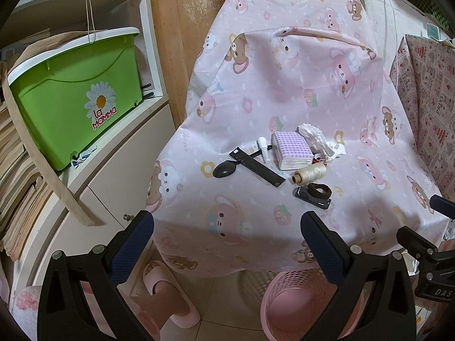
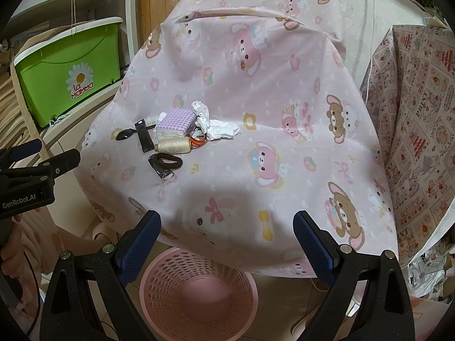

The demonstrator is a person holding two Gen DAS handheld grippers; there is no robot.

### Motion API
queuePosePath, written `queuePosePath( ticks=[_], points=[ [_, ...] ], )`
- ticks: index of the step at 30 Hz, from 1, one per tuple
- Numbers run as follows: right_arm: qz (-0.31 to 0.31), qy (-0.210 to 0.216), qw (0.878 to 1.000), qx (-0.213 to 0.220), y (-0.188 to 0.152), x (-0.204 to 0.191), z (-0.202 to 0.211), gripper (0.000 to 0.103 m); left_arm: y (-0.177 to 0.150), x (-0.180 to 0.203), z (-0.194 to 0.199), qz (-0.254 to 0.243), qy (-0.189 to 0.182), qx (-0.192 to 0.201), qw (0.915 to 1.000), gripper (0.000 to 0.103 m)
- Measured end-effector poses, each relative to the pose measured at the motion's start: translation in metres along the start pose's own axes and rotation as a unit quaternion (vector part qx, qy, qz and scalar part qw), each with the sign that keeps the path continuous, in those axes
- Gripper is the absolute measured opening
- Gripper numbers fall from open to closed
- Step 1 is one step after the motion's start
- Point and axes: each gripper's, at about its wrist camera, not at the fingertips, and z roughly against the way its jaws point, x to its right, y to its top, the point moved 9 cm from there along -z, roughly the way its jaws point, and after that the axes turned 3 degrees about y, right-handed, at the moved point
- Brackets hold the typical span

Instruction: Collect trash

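Grippers first: the left gripper (image 1: 227, 224) and the right gripper (image 2: 227, 224) both hang over the near table edge with fingers spread wide, nothing between them. Below, at 6 o'clock in the right wrist view, a pink perforated basket (image 2: 199, 292) stands on the floor, part-way under the overhang of the pink cartoon-print tablecloth (image 2: 284, 147). In the left wrist view a foot in a pink slipper (image 1: 167, 292) shows at 7 o'clock. Farther in, at 11 o'clock from the right gripper, lies a tight cluster: a black hair tie (image 2: 169, 160) on a dark wrapper (image 2: 162, 172), a spool of cream thread (image 2: 175, 145), a black spoon (image 2: 123, 135), a purple-checked tissue pack (image 2: 176, 123), and crumpled white tissue (image 2: 219, 129) touching the pack's right side. Far left, at 10 o'clock, a green bin (image 2: 68, 74) sits on a shelf.
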Motion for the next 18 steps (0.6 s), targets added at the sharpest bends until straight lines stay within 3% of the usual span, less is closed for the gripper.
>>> queuePosePath(
  ticks=[18],
  points=[
    [-0.001, -0.001, 1.0, -0.002, -0.0016, 0.0007, -0.0034, 0.095, -0.0012, 0.0065, -0.0035, -0.007, -0.004, 0.0, 1.0, 0.102]
  ],
)
